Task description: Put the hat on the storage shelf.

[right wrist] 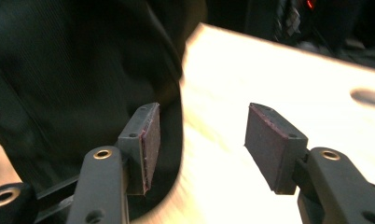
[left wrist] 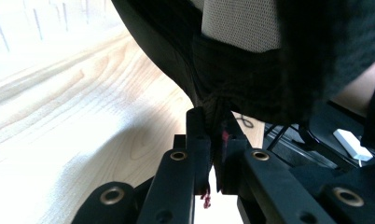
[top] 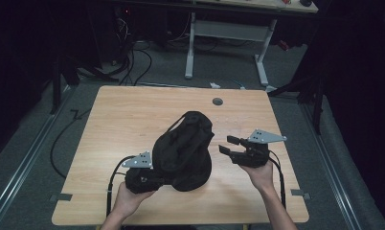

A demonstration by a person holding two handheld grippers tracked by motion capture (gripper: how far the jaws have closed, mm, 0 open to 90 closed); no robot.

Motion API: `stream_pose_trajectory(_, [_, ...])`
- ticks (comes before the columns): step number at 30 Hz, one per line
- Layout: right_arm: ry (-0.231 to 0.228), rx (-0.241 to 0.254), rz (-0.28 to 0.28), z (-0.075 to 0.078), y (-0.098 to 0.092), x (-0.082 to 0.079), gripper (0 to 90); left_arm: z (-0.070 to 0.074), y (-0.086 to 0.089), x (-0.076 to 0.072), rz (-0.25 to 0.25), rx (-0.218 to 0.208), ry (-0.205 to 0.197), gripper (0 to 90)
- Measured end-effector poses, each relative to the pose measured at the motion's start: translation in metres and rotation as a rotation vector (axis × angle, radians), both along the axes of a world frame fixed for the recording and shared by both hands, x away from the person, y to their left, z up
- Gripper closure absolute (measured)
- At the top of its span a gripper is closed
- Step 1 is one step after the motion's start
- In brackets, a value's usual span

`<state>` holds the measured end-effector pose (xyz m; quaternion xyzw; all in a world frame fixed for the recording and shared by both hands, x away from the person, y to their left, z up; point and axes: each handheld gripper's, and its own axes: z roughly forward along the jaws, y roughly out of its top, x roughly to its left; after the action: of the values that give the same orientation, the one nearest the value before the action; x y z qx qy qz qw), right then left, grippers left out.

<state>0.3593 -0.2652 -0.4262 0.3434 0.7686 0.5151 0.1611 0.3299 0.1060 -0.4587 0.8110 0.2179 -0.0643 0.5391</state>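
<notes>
Black bag [top: 183, 151], frame centre: soft, floppy. Left gripper [left wrist: 212, 140] jaws pinch its fabric edge; right gripper [right wrist: 199, 140] jaws wide.

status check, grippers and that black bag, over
Left gripper shut on black fabric bag. Right gripper open beside it, empty. Wooden table otherwise bare.

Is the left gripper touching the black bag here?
Touching. The left gripper view shows the left gripper with jaws closed on a fold of the black bag.
</notes>
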Motion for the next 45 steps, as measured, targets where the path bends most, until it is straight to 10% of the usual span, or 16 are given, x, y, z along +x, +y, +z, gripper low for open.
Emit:
stream_pose_trajectory(25, [0.209, -0.242, -0.36, -0.091, -0.032, -0.025, 42.2, 0.016, 0.014, 0.004, 0.185, 0.001, -0.069, 86.3])
stream_pose_trajectory(45, [0.207, -0.282, -0.422, -0.104, -0.033, -0.025, 36.6, 0.032, 0.024, 0.012, 0.265, -0.005, -0.095, 86.3])
